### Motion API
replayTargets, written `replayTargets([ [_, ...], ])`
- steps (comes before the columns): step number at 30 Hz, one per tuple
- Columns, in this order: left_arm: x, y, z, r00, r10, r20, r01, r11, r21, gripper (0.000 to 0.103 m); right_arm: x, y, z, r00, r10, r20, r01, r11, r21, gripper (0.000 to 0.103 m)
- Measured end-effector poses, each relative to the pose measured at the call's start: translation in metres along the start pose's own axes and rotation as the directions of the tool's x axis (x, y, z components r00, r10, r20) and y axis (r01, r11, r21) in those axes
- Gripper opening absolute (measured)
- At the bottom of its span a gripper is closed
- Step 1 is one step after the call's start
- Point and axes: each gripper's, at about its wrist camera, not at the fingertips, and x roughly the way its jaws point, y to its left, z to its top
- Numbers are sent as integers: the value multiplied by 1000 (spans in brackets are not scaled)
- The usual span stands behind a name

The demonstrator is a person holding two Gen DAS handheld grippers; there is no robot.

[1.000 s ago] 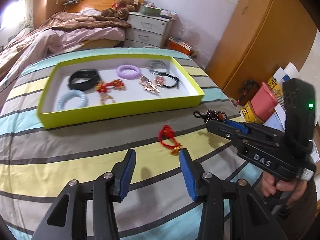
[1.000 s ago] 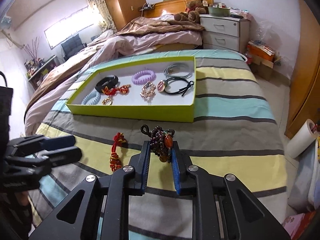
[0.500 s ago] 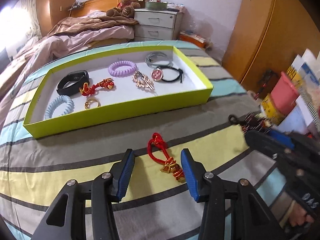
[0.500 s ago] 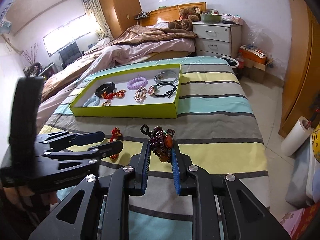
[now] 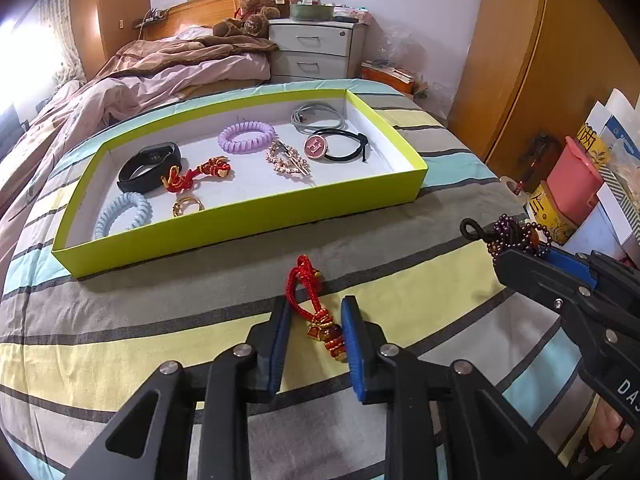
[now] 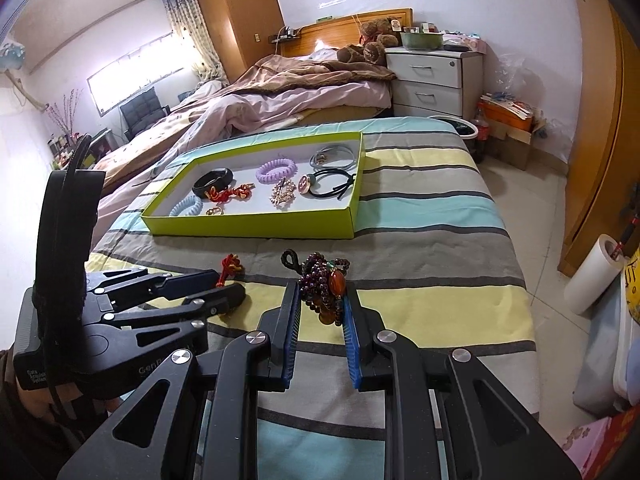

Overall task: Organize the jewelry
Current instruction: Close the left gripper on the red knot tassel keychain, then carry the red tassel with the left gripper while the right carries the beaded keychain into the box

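striped bedspread (image 5: 120, 344) | lime tray (image 5: 248, 216) already holds hair ties, band, clip, ring | right gripper (image 6: 320, 312) clenched on purple bead bracelet (image 6: 326, 280), lifted | left gripper (image 5: 314, 326) parted around red knot charm (image 5: 316, 312) lying on bedspread, contact unclear | two pieces left

A red knotted cord charm (image 5: 316, 312) with gold and red beads lies on the striped bed, between the left claw's (image 5: 314, 334) pads. A purple bead bracelet (image 6: 326, 288) with an amber stone is pinched in the right claw (image 6: 320, 312). The lime tray (image 5: 248, 220) holds other pieces.
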Motion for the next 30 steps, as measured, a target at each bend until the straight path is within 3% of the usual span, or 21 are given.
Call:
replayTargets([
  [2, -1, 2, -1, 1000, -7, 3, 7, 1000, -8, 15, 0, -1, -1, 1000, -6, -1, 6, 1000, 6, 21],
  [5, -2, 4, -2, 1000, -9, 4, 10, 1000, -12, 12, -2, -3, -2, 1000, -8, 1, 8, 1000, 20, 21],
  [30, -48, 35, -5, 994, -36, 105, 42, 998, -51, 9, -12, 14, 3, 999, -23, 30, 22, 1000, 22, 21],
])
